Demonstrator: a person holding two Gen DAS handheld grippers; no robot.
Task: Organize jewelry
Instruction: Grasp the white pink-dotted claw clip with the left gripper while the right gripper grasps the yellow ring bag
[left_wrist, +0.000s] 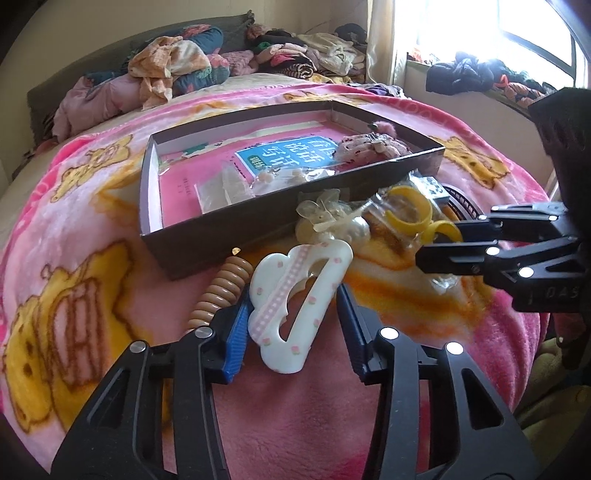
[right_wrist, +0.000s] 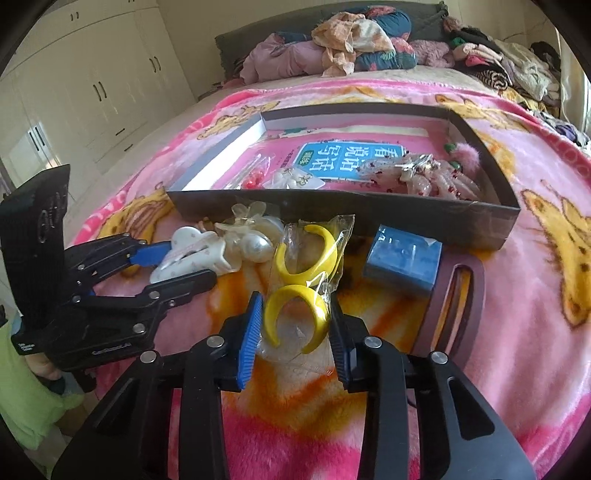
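Left gripper (left_wrist: 293, 314) and right gripper (right_wrist: 295, 325) angle downward, fingers closed in.

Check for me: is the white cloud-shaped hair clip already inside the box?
No, the white cloud-shaped hair clip lies on the blanket outside the box.

The supporting surface is a bed covered with a pink fleece blanket printed with yellow cartoon bears (right_wrist: 535, 325). Lying directly on the blanket: a shallow dark cardboard box lid with a white interior (right_wrist: 354, 218); a white cloud-shaped plastic hair claw with pink checked trim (left_wrist: 295, 306); a tan coiled spiral hair tie (left_wrist: 221, 291), just left of the claw; a translucent cream bow clip with a large pearl (left_wrist: 332, 221), against the box wall; a clear plastic bag holding two yellow open rings (right_wrist: 306, 280); a small blue rectangular box (right_wrist: 402, 260); a dark brown oval slotted piece (right_wrist: 454, 306). Crumpled clothing and bedding (right_wrist: 351, 40) are piled at the far end.
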